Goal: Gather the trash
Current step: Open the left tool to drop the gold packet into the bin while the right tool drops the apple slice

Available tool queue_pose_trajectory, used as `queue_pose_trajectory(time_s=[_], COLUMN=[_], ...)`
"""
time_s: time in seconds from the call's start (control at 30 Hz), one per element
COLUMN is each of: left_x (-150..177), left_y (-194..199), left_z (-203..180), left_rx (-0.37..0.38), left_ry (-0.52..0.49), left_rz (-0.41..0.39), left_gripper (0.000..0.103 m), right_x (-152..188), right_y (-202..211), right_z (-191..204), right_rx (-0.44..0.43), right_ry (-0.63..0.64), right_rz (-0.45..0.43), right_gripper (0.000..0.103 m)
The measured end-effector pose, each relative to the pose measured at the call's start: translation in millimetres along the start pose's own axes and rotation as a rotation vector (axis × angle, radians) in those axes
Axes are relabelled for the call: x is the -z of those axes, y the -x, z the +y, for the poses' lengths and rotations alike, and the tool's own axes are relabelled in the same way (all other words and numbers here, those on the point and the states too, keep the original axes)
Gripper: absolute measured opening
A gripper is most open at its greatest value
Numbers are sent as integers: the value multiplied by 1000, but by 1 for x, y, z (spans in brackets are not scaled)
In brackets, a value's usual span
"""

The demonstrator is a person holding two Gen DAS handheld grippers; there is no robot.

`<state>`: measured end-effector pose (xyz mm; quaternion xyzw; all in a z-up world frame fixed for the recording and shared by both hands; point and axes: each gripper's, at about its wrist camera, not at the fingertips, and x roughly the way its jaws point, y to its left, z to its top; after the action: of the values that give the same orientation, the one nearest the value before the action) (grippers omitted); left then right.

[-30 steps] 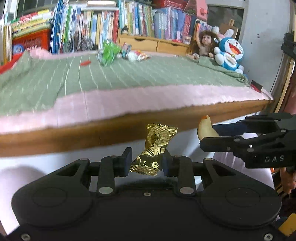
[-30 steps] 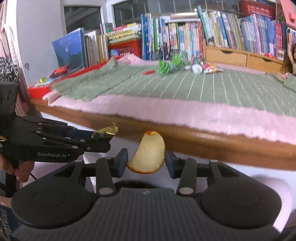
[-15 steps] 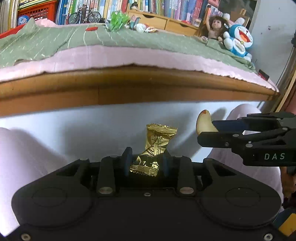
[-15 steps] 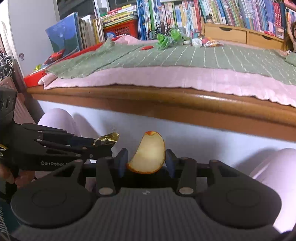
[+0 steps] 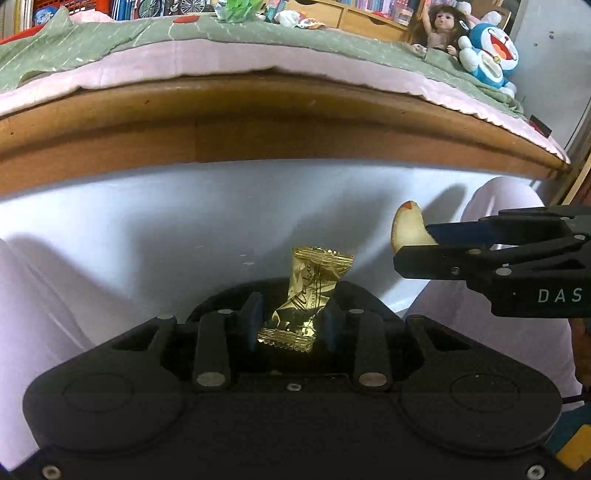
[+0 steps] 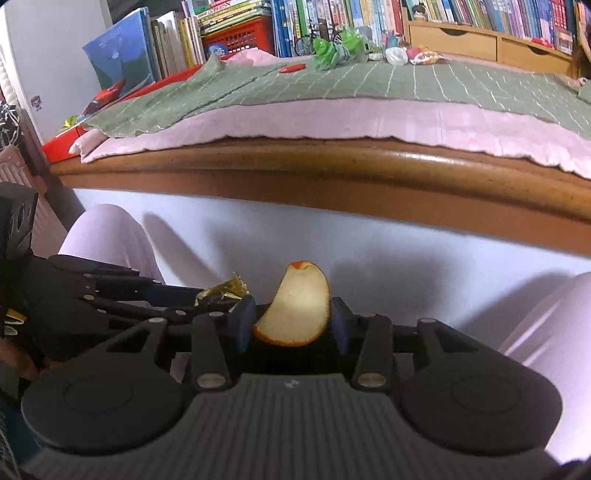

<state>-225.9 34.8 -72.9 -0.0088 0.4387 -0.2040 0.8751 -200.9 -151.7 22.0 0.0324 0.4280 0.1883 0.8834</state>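
1. The left gripper (image 5: 291, 323), low in the middle of its own view, is clamped on a crumpled gold wrapper (image 5: 304, 295) that stands up between the blue pads.
2. The right gripper (image 6: 293, 321), at the centre bottom of its view, pinches an apple slice (image 6: 295, 306) (red skin along the edge).
3. Each gripper shows in the other's view: the right one enters from the right edge, the left one from the left edge.
4. Behind both hangs a white sheet (image 5: 184, 221) under the wooden bed rail (image 6: 332, 166), flanked by pale pink knees (image 6: 107, 236).
5. Near the top of the frame, on the green blanket (image 6: 369, 85), lie green wrappers (image 6: 332, 46) and more litter (image 6: 410, 55); books (image 6: 369, 14) line the back.
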Motion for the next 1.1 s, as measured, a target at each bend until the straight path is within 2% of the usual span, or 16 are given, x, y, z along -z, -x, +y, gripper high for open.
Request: queue_pose_trajectory(time_s=[0.07,0.27,0.33,0.5,0.73,0.97,1.0,1.03,1.07,1.1], left_x=[0,-5,-6,-7,-4,-6,-7,-6,-6,-7], left_y=[-3,-11,-11,-12,-12,-13,-12,-12,-12,-12], left_z=[1,1,1,6,29,34,34,35,35,36], left_rx=[-7,-20,-27,-21,-9,-7,-7,-6,-3,-1], left_ry=[2,21,23,59,165,180,180,182,185,189], left_rz=[7,21,20,18,27,29,25,23,20,22], left_gripper=[31,66,82,101,103,103,103,103,103,103], right_x=[0,-1,-1,-1,-1,-3,-3,-2,-2,-2], right_y=[-2,-5,-5,-4,-5,-6,-6,-7,-7,-7], right_z=[-1,-3,-5,-6,-6,-5,-4,-4,-4,-5], right_rx=[-1,-1,2,9,6,1,0,2,13,21], right_ry=[-8,-17,-23,-36,-41,-32,-31,-30,-30,-35], right_rz=[6,10,10,7,12,12,12,11,7,3], right_gripper=[49,49,49,49,49,49,52,63,69,92])
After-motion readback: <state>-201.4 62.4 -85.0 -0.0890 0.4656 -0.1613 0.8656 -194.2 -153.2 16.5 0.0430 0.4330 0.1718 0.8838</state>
